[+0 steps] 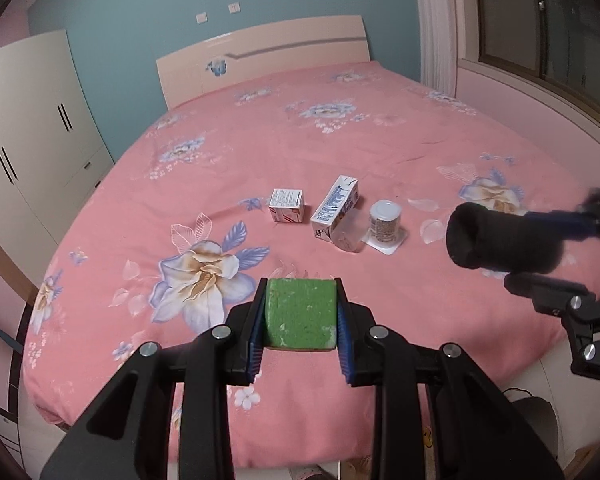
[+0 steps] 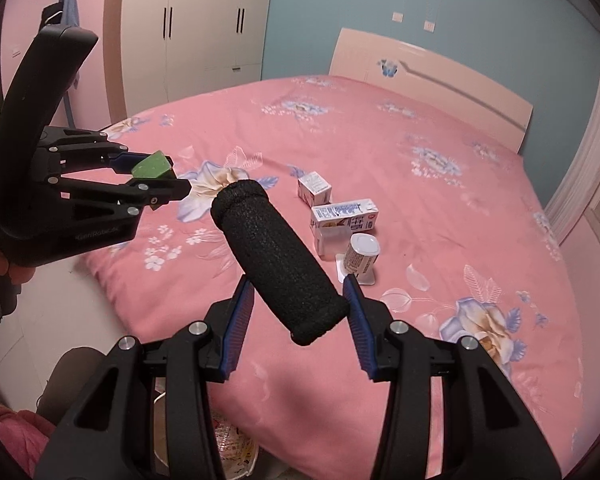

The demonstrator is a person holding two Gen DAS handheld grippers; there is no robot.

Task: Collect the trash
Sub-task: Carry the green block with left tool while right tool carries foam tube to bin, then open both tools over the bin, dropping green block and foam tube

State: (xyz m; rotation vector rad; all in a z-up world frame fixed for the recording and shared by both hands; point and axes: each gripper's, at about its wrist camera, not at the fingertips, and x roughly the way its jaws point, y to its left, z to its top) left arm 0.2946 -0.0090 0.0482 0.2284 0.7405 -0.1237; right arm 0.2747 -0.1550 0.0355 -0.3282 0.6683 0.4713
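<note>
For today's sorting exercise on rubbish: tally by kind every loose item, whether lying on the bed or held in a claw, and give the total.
Cartons: 2, the small carton and the long milk carton
Clear plastic cups: 1, the cup
Yogurt pots: 1, the pot
Green sponges: 1, the sponge
Black foam tubes: 1, the tube
Total: 6

bed (image 1: 260,152), pink floral sheet | on it: small carton (image 1: 286,205); long carton (image 1: 335,207); clear cup (image 1: 347,232); yogurt pot (image 1: 385,224)

I see soft, even room light on the pink bed (image 1: 340,128), sharp near its middle, while its far edges bend round and the corners go dark.
</note>
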